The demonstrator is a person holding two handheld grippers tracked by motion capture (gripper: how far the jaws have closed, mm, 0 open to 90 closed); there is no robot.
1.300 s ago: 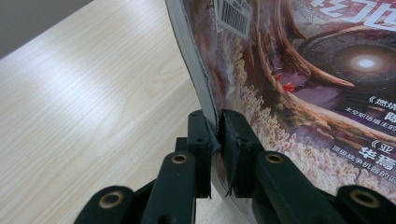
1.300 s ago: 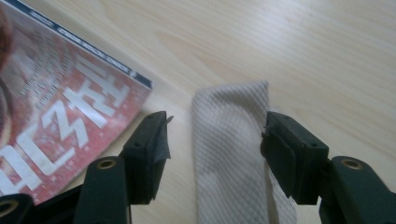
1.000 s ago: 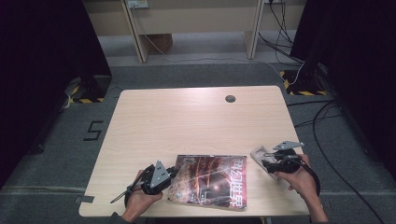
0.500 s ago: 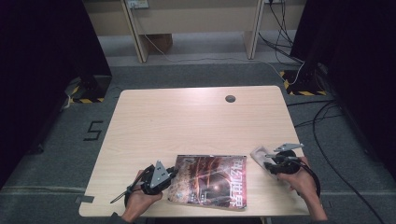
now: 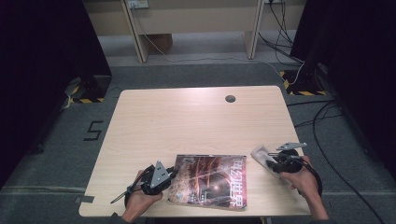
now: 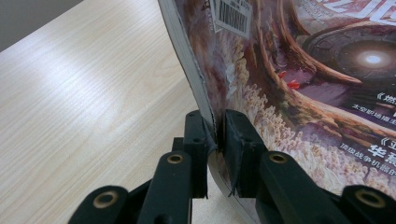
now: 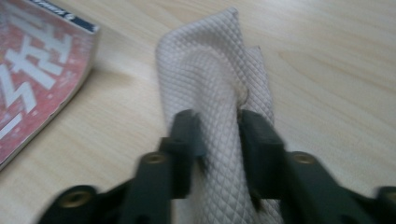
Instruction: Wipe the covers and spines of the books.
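Pale wood table [image 5: 196,121] under me, my two claws working its near edge.

At the left, my left claw [image 6: 215,133] is clamped on the left edge of the magazine [image 5: 208,179], its jaws pinching the cover and pages together; that edge curls up off the wood while the rest of the magazine lies flat near the front of the table. To its right, just beside the magazine's right edge, my right claw [image 7: 218,128] grips a bunched, cream, quilted cloth [image 7: 219,84] between its jaws, which have just been opening a little; the cloth rests on the table, apart from the magazine.
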